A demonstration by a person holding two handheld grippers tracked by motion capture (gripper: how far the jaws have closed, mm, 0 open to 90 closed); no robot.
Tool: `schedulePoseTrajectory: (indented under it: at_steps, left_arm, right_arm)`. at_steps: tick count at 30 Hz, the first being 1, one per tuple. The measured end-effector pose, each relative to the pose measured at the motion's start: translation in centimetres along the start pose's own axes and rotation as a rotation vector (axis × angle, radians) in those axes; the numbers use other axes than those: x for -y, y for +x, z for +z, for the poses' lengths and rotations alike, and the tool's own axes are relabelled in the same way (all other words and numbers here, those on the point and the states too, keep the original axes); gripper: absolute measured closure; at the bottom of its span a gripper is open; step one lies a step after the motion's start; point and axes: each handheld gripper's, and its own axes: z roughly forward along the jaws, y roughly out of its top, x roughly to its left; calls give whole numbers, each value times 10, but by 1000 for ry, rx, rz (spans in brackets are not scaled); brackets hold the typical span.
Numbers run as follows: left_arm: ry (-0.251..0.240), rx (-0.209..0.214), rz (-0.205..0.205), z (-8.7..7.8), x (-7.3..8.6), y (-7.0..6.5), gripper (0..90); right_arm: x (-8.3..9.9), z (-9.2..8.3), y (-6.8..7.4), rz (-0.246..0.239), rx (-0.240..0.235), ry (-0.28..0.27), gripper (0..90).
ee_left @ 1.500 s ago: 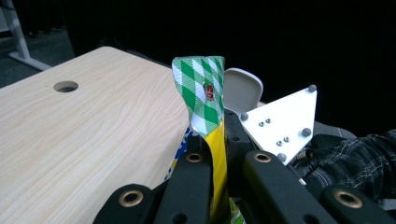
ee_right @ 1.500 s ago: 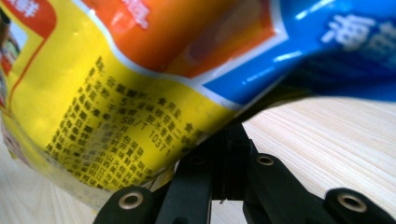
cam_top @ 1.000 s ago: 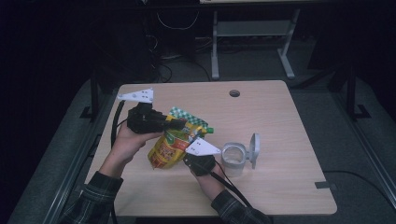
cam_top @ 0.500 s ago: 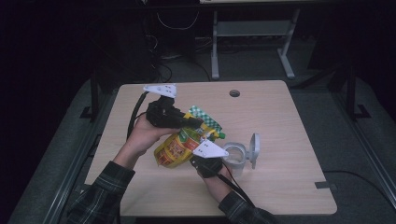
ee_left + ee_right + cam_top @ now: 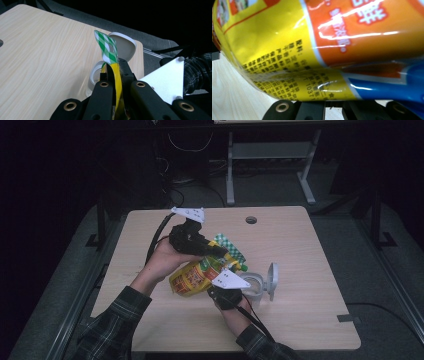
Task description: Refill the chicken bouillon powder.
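Note:
A yellow and orange food pouch (image 5: 194,276) with a green-and-white checkered top (image 5: 107,47) hangs tilted above the table. My left gripper (image 5: 219,251) is shut on the pouch's upper edge; in the left gripper view the yellow film (image 5: 116,85) runs pinched between the two jaws. My right gripper (image 5: 214,289) sits at the pouch's lower right end. In the right gripper view the printed pouch (image 5: 317,50) lies straight across the jaws and hides their tips, which look shut on its lower edge. A white round container (image 5: 252,286) with its flip lid (image 5: 273,280) open stands just right of the pouch.
The wooden table (image 5: 310,250) has a cable hole (image 5: 251,220) near its far edge. The container (image 5: 96,75) and lid (image 5: 123,47) stand near the table's corner in the left gripper view. Dark floor and metal frames surround the table.
My left hand has carried the pouch's top to the right and slightly toward the far side, tilting the pouch over toward the container. The right hand has stayed put.

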Motion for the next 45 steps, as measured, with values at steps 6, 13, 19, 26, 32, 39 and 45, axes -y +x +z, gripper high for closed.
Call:
schedulePoseTrajectory:
  at_steps: [6,13,19,26,32,39,45]
  left_arm:
    - [35,3,-2,7,-6,-1,900]
    - [78,5,9,19,-14,-2,900]
    - [107,23,18,31,-20,2,900]
    - [141,32,18,43,-24,3,900]
    - [168,37,23,51,-28,4,900]
    - [202,29,18,58,-34,3,900]
    - [234,21,22,65,-39,2,900]
  right_arm:
    - [2,-1,1,-5,-6,-18,900]
    - [5,-2,5,-14,-5,-32,900]
    - [7,-3,3,-8,8,-40,900]
    - [9,-4,1,5,7,-39,900]
    - [10,-5,-1,16,6,-47,900]
    - [10,-8,-1,24,-1,-57,900]
    - [9,-9,-1,15,-3,-76,900]
